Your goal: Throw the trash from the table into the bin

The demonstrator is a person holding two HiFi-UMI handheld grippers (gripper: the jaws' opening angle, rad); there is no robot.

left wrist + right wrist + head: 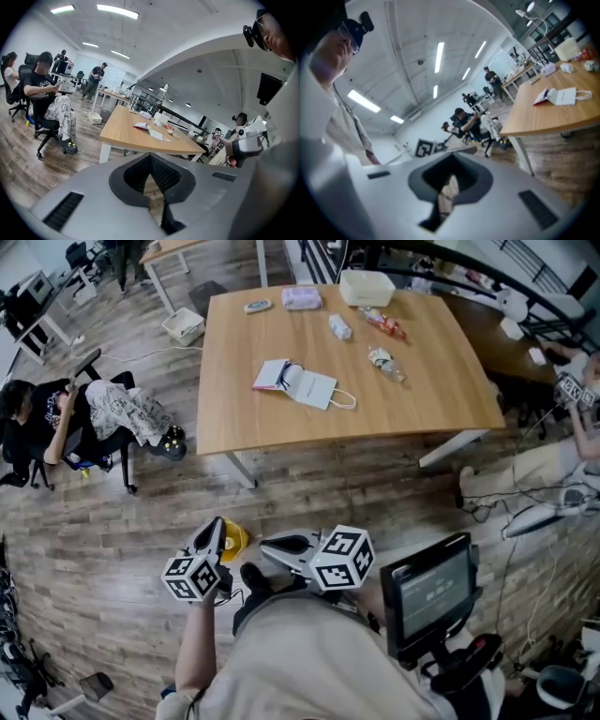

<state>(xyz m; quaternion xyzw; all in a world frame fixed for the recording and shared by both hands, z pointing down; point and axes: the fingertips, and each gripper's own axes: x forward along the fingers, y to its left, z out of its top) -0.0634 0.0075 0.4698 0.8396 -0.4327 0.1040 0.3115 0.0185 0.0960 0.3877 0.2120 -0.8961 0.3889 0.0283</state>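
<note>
Trash: several loose pieces lie on the table point(281, 427), all on its far half, none touching another.
Crumpled clear piece point(385, 363): lies flat, right of the table's centre. It may be a crushed bottle, but it is too small to be sure.
Red wrapper point(382, 322): just beyond the crumpled clear piece, nearer the far edge.
Small white packet point(339, 327): left of the red wrapper, near it but apart.
White paper bag point(305, 382): flat on its side near the table's middle, with one cord handle looping out to the right.
Far edge: a white box point(366, 287), a pale tissue pack point(301, 298) and a small remote-like item point(257, 306) sit in a loose row.
Left gripper point(214, 529): jaws pressed together with nothing between them. It is held low in front of the person, well short of the table and pointing toward it.
Right gripper point(274, 547): jaws likewise pressed together and empty. It is just beside the left gripper, with its marker cube facing up.
Yellow object point(232, 540): on the plank floor point(122, 521), by the left gripper's tip in the head view.
Seated person point(56, 418): on a black chair left of the table, well apart from it.
Dark screen point(431, 592): on a stand at the person's right.
</note>
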